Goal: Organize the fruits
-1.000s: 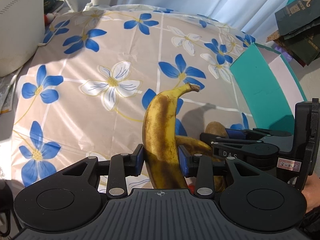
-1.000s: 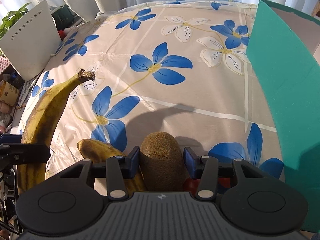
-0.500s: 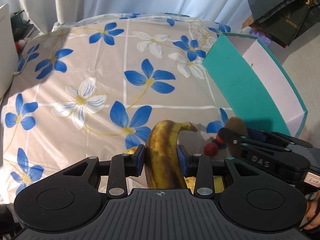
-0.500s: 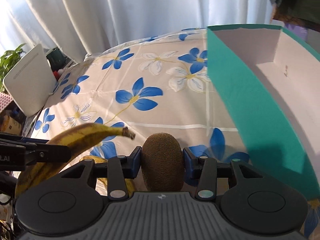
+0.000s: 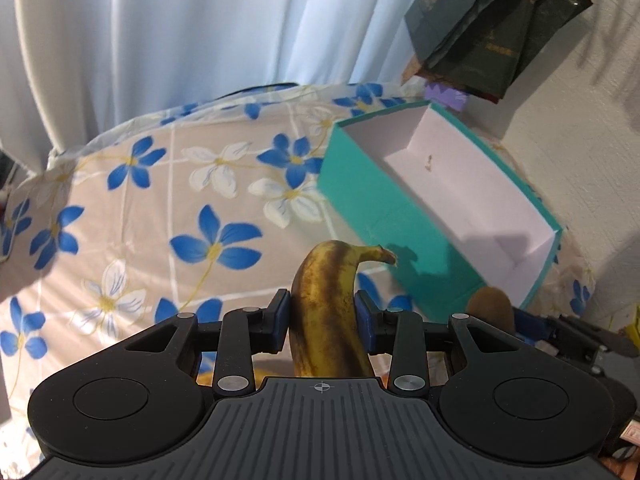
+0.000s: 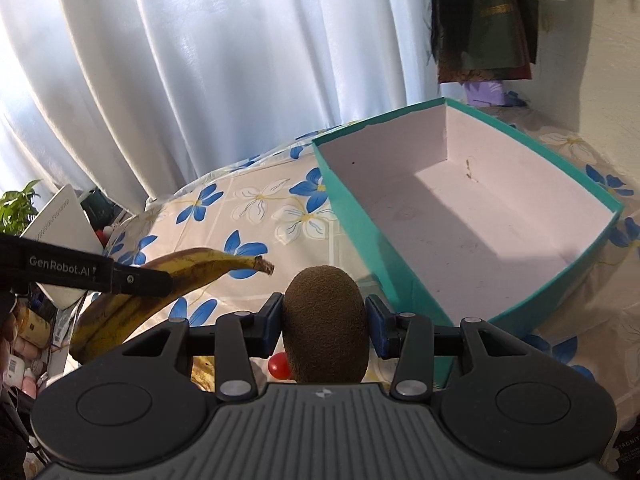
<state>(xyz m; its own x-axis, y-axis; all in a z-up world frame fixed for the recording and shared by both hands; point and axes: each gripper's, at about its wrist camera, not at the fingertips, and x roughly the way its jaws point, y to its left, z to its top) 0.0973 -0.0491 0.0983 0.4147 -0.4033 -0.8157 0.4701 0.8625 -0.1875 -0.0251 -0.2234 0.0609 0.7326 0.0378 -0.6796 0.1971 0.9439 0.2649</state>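
Note:
My left gripper (image 5: 322, 320) is shut on a spotted yellow banana (image 5: 326, 312), whose stem points toward the teal box (image 5: 372, 216). In the right wrist view my right gripper (image 6: 325, 322) is shut on a brown kiwi (image 6: 325, 320), held above the table just left of the same teal box (image 6: 384, 248); its white inside holds nothing. The banana (image 6: 168, 280) and the left gripper's black finger (image 6: 80, 270) show at the left of that view. The kiwi (image 5: 490, 310) also shows at the lower right of the left wrist view. A small red fruit (image 6: 279, 366) and a second banana (image 6: 202, 372) lie on the cloth below.
A flowered cloth (image 5: 160, 220) covers the table. White curtains (image 6: 200, 80) hang behind it. Dark bags (image 5: 492, 28) hang on the wall above the box's far end. A white device (image 6: 60, 232) and a green plant (image 6: 16, 204) stand at the far left.
Both grippers have risen with their fruit and swung right toward the teal box, whose white inside now shows. The banana's stem now lies lower in the left wrist view.

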